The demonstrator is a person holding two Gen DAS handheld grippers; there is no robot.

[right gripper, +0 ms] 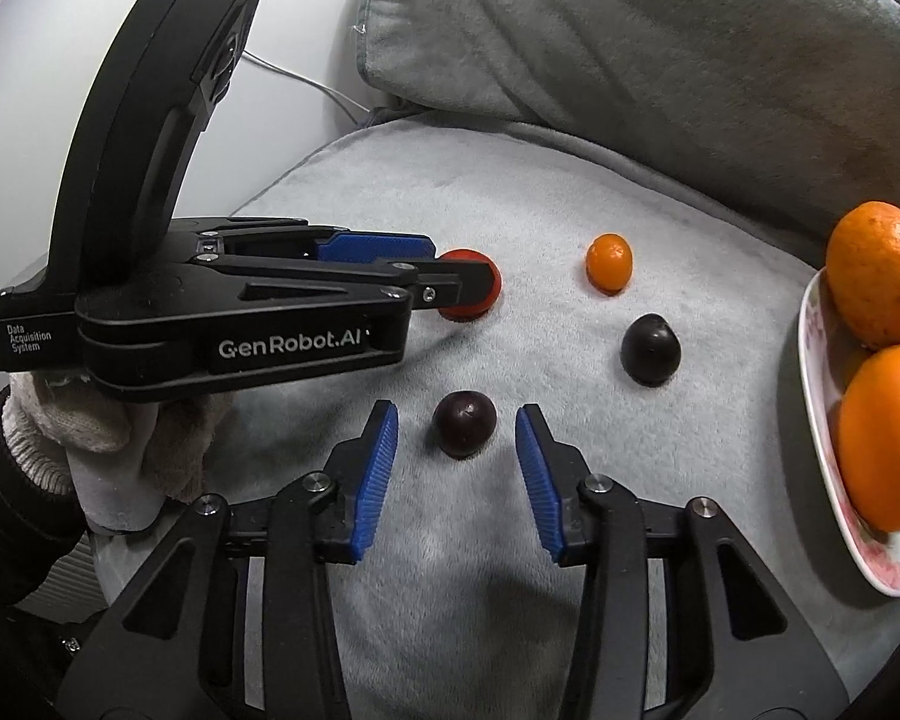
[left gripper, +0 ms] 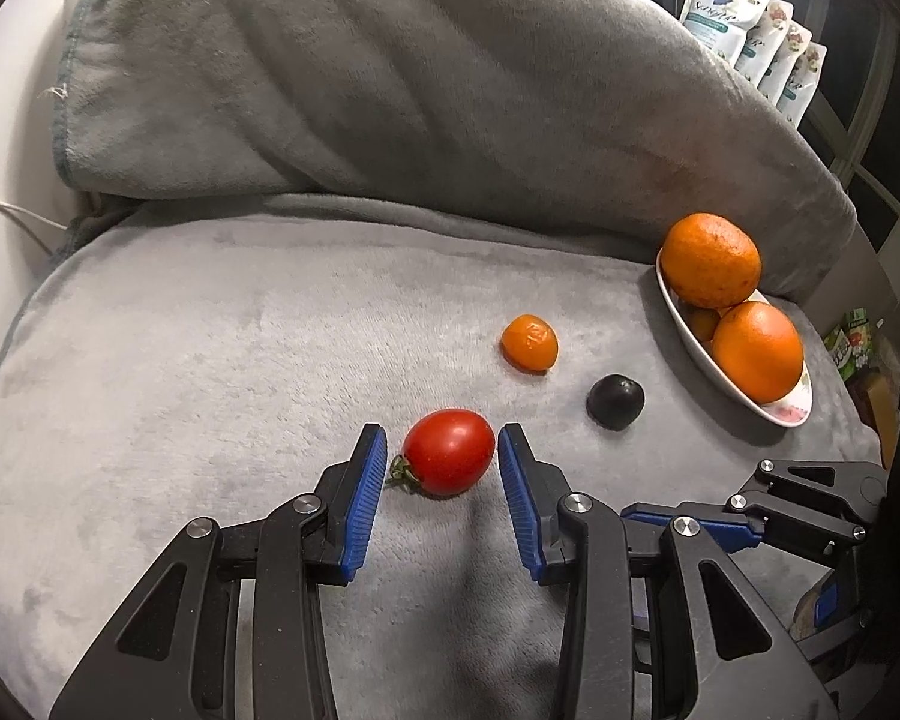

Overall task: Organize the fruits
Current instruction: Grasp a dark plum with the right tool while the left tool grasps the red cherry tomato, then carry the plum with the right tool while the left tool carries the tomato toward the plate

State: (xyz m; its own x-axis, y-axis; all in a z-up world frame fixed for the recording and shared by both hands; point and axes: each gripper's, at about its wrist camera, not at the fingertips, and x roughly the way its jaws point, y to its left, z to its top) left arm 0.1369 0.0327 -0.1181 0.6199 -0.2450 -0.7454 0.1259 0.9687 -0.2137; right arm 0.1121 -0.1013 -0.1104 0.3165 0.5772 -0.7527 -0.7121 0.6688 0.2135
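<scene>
A red tomato lies on the grey blanket between the open fingers of my left gripper; the pads stand close on both sides, not pressing it. In the right wrist view the left gripper partly hides the tomato. My right gripper is open around a dark round fruit. A second dark fruit and a small orange fruit lie loose. A white dish holds large oranges.
The fruits lie on a grey blanket-covered cushion with a grey pillow behind. Food pouches stand at the far right. A white cable runs along the left wall. The dish sits at the cushion's right edge.
</scene>
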